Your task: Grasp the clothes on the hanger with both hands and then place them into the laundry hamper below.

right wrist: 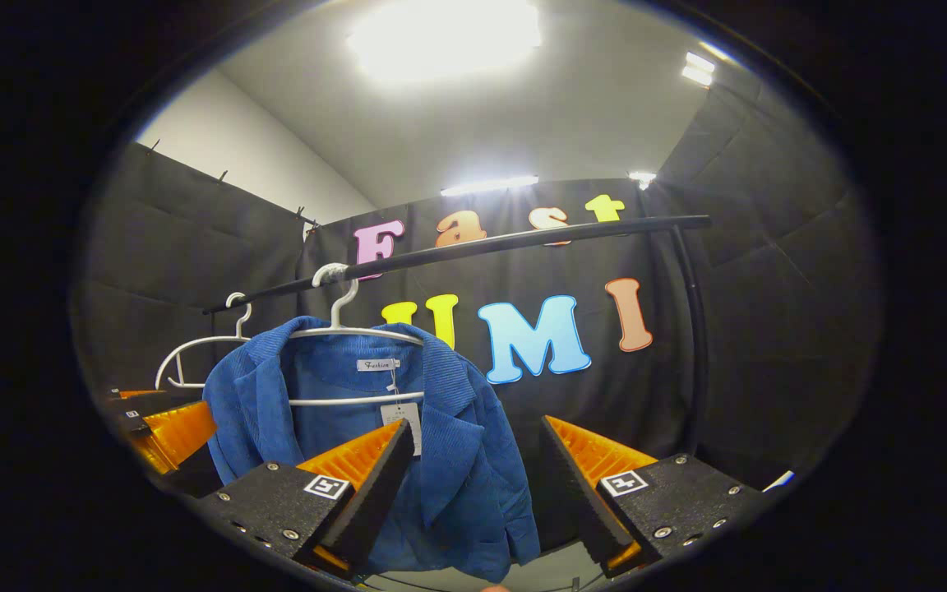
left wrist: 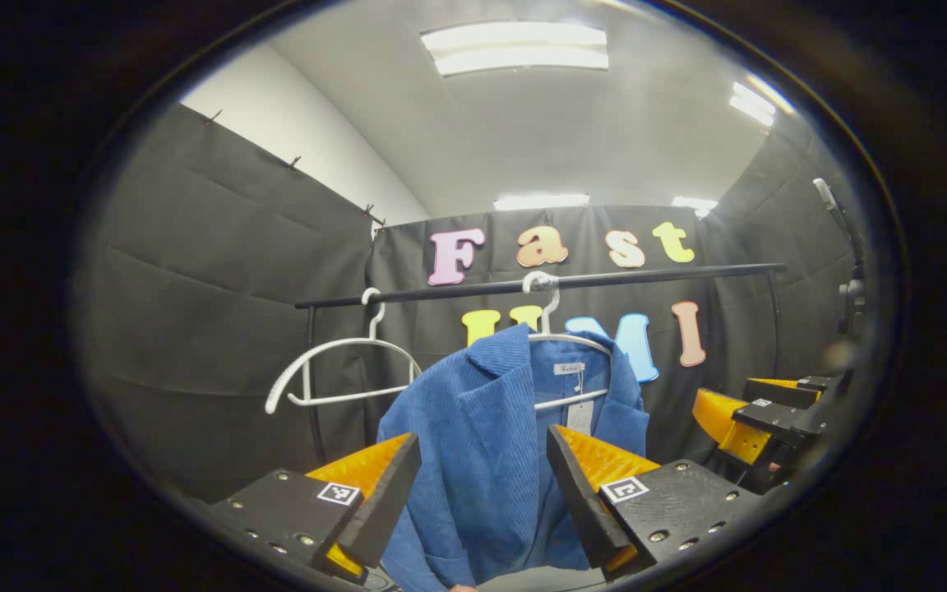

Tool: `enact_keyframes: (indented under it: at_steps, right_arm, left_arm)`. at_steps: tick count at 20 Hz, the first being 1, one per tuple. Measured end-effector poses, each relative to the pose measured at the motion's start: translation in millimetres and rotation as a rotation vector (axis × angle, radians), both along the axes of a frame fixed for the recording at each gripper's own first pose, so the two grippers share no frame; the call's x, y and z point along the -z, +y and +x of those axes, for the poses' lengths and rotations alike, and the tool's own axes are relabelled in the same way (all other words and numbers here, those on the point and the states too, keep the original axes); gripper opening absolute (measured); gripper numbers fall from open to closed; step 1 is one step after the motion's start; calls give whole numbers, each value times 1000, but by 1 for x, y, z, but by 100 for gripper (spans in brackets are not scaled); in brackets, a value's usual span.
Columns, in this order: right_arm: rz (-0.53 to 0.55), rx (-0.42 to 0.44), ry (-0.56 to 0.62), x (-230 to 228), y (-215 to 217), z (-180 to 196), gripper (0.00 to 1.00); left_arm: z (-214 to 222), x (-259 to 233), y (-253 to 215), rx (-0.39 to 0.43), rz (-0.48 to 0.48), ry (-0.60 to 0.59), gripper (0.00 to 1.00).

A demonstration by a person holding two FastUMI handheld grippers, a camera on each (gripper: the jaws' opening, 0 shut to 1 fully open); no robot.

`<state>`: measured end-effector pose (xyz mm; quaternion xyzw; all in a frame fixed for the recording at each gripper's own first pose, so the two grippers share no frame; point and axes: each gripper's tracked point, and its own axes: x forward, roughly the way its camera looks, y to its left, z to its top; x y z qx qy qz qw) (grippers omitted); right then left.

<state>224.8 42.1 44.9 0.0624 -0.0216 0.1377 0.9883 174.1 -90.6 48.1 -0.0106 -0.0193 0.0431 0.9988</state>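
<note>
A blue corduroy jacket (left wrist: 490,436) hangs on a white hanger (left wrist: 560,337) from a black rail (left wrist: 539,284). My left gripper (left wrist: 483,444) is open just in front of the jacket's left front panel, with nothing between its fingers. In the right gripper view the same jacket (right wrist: 358,427) hangs on its hanger (right wrist: 350,329) under the rail (right wrist: 473,247). My right gripper (right wrist: 472,448) is open before the jacket's right shoulder and lapel. The other gripper shows at the right edge of the left gripper view (left wrist: 757,415) and at the left edge of the right gripper view (right wrist: 157,427).
An empty white hanger (left wrist: 334,370) hangs on the rail left of the jacket, also seen as a bare hanger (right wrist: 194,349) in the right gripper view. The rail's black upright (right wrist: 691,345) stands at the right. A camera stand (left wrist: 850,271) rises at the far right.
</note>
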Motion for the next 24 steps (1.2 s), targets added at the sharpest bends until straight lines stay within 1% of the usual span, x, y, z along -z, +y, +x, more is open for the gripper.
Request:
enact_keyframes:
  at_steps: [2, 4, 11, 12, 13, 17, 21, 24]
  right_arm:
    - [10, -15, 4, 3, 5, 16, 94]
    - [25, -34, 15, 8, 11, 32, 95]
    - [63, -119, 56, 35, 44, 86, 94]
    - [73, -135, 67, 40, 49, 92, 92]
    - [83, -150, 75, 46, 53, 97, 95]
    - [103, -156, 115, 64, 63, 129, 95]
    - [90, -151, 135, 80, 69, 147, 95]
    - [80, -160, 149, 91, 77, 155, 95]
  left_arm:
    - [17, 5, -5, -5, 14, 10, 96]
    - [34, 13, -11, -6, 17, 23, 90]
    - [73, 31, -17, -35, -14, 13, 90]
    - [78, 34, -15, -46, -7, 17, 90]
    - [83, 40, -12, -58, 1, 26, 90]
    - [101, 63, -9, -92, 26, 73, 90]
    - [113, 79, -9, -113, 73, 106, 90]
    - [116, 79, -8, -127, 100, 106, 90]
